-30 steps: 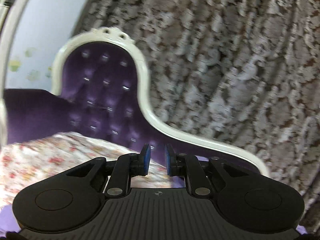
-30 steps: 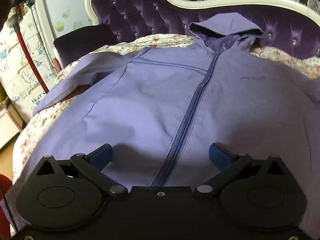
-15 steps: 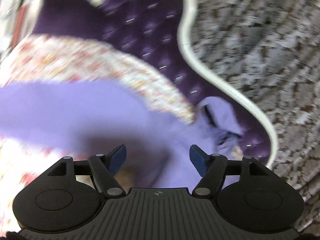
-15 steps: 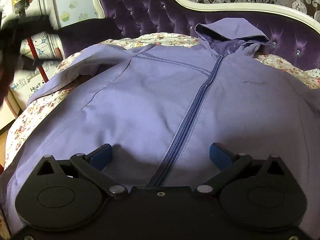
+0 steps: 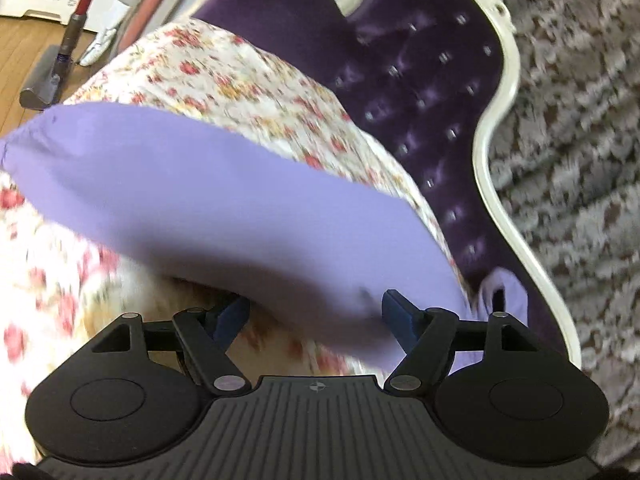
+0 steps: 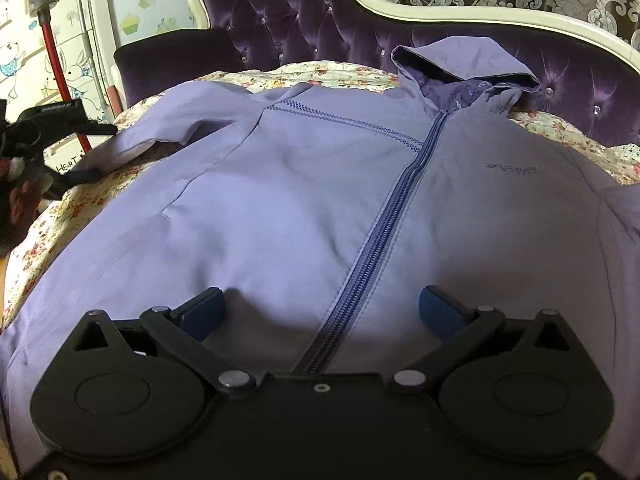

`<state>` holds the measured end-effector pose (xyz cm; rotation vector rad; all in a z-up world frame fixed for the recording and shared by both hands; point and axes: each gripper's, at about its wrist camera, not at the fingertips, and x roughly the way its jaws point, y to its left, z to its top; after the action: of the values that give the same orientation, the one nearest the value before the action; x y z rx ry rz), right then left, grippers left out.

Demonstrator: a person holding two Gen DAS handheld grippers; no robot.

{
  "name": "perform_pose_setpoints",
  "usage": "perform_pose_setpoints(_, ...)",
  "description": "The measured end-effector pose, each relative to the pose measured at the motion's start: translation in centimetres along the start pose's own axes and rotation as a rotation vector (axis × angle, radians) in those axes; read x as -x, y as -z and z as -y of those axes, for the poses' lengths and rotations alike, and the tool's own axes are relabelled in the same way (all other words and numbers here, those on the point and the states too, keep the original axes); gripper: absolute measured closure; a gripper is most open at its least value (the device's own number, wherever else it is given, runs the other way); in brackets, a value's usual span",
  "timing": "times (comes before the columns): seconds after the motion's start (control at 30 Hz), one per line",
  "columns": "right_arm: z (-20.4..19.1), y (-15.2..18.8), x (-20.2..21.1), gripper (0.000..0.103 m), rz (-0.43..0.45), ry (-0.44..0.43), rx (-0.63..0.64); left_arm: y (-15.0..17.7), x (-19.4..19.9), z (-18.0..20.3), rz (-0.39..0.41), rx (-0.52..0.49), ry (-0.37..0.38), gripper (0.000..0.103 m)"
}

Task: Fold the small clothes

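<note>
A lilac hooded zip jacket point(image 6: 280, 208) lies flat, front up, on a floral bedsheet point(image 6: 60, 216), hood point(image 6: 464, 68) toward the purple headboard. My right gripper point(image 6: 320, 312) is open and empty, low over the jacket's lower front, its jaws either side of the zipper point(image 6: 376, 248). My left gripper point(image 5: 316, 316) is open over the jacket's left sleeve point(image 5: 208, 200), which lies across the sheet; the sleeve's near part sits between the jaws. The left gripper also shows in the right wrist view point(image 6: 86, 152) at the sleeve end.
A tufted purple headboard with a white frame point(image 6: 440, 12) stands behind the bed. A purple cushion point(image 6: 168, 60) lies at the bed's far left. A red-handled vacuum point(image 5: 52, 80) stands on the wooden floor beside the bed. Patterned curtains point(image 5: 580, 160) hang behind.
My left gripper has opened and swung down from facing the headboard and curtain to the jacket's left sleeve. My right gripper has stayed open, shifting slightly over the jacket front.
</note>
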<state>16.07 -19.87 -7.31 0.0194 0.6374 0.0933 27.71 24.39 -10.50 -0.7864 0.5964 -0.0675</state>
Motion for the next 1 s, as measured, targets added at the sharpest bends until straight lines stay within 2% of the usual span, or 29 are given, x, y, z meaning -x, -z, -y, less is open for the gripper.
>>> perform_pose_setpoints(0.27, 0.0, 0.0, 0.0, 0.0, 0.0, -0.002, 0.004, -1.5, -0.5, -2.5, 0.078, 0.108, -0.017, 0.031)
perform_pose_setpoints(0.43, 0.0, 0.0, 0.0, 0.0, 0.001, -0.005, 0.004, -2.7, -0.4, -3.3, 0.129, 0.13, -0.056, 0.031)
perform_pose_setpoints(0.53, 0.0, 0.0, 0.1, 0.0, 0.001, -0.006, 0.005, -3.4, -0.4, -3.4, 0.137, 0.12, -0.081, 0.036)
perform_pose_setpoints(0.6, 0.0, 0.1, 0.1, 0.0, 0.001, -0.007, 0.005, -3.7, -0.3, -3.1, 0.15, 0.083, -0.099, 0.054)
perform_pose_setpoints(0.63, 0.0, 0.1, 0.1, 0.0, 0.002, -0.008, 0.006, -3.9, -0.2, -2.9, 0.162, 0.057, -0.119, 0.075)
perform_pose_setpoints(0.67, 0.0, 0.1, 0.1, 0.0, 0.002, -0.009, 0.006, -4.0, 0.1, -2.4, 0.182, 0.021, -0.156, 0.09)
perform_pose_setpoints(0.83, 0.0, 0.1, 0.1, 0.0, 0.003, -0.011, 0.007, -4.8, 2.0, 0.8, 0.241, -0.125, -0.188, 0.093)
perform_pose_setpoints(1.0, 0.1, 0.1, 0.2, 0.0, 0.009, -0.019, 0.004, -5.3, 4.4, 6.9, 0.305, -0.324, -0.187, 0.094)
